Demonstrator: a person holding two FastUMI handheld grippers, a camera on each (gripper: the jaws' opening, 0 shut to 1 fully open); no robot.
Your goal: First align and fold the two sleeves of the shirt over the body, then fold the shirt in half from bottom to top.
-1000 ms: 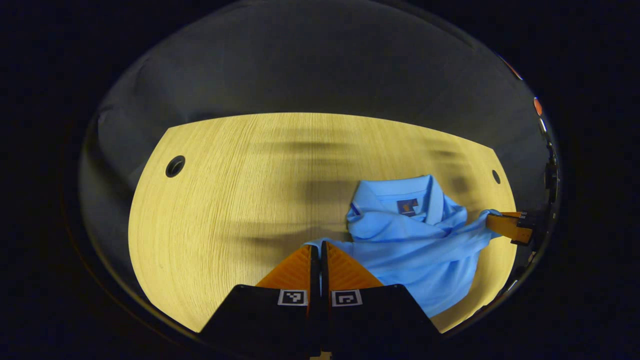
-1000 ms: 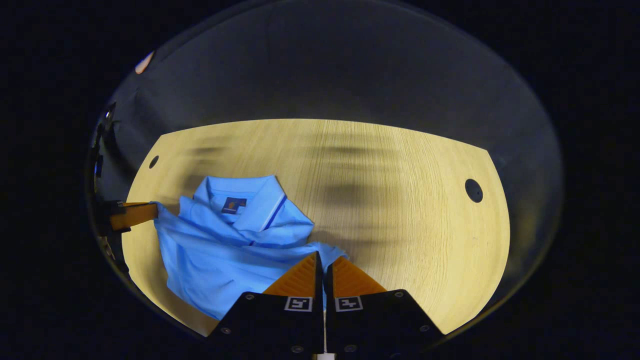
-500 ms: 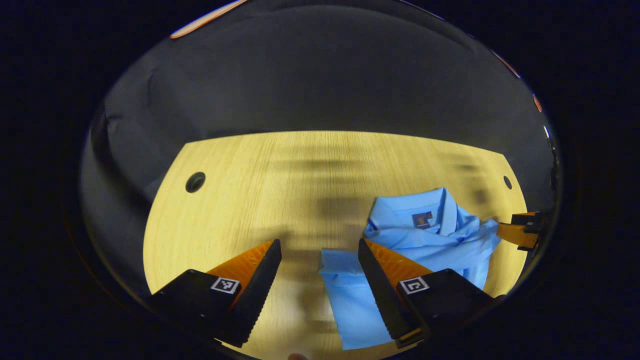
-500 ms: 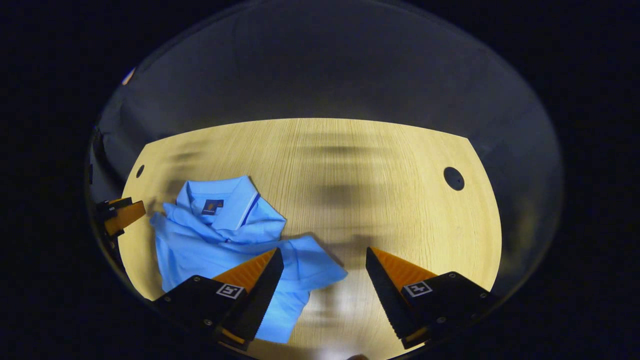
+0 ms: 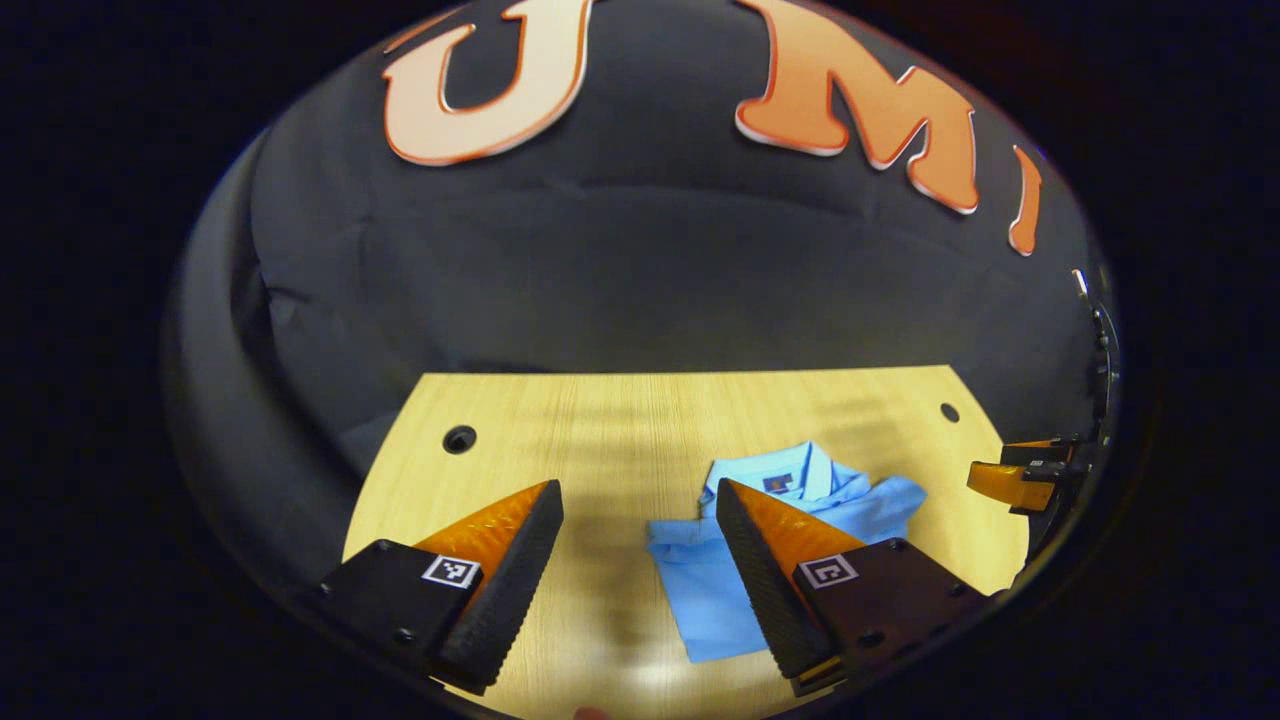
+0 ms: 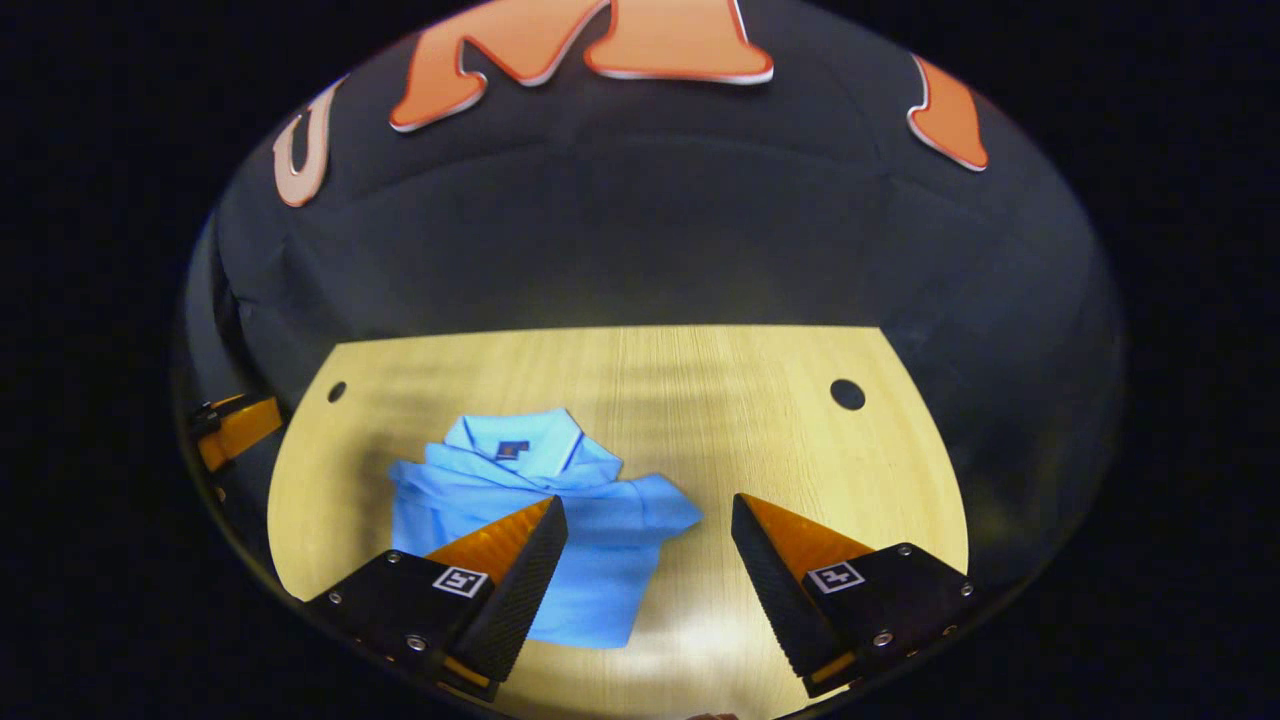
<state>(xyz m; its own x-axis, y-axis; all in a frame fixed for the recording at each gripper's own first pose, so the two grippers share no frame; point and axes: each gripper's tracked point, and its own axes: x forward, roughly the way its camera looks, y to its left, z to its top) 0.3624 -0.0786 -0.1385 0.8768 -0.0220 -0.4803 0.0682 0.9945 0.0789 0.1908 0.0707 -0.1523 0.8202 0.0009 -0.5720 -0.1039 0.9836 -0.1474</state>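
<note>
A light blue polo shirt [image 5: 700, 585] lies folded and a little rumpled on the wooden table [image 5: 600, 440], its collar toward the far wall. My left gripper [image 5: 640, 492] hangs open above the table's near side, with the shirt just behind its right finger. The right gripper [image 5: 1010, 480] peeks in at the right edge of that view. In the right gripper view the shirt [image 6: 470, 490] sits left of centre, and my right gripper [image 6: 648, 505] is open above its near right corner, holding nothing. The left gripper [image 6: 235, 428] shows at that view's left edge.
The table [image 6: 720, 440] has a round cable hole near each far corner [image 5: 459, 438] [image 6: 847, 393]. The booth's black cloth wall stands right behind the table's far edge. Bare wood lies on both sides of the shirt.
Both grippers were shut on the shirt's edge a second ago. They have since opened, let the cloth drop, then risen and drawn back from the table. The shirt has settled flatter.
</note>
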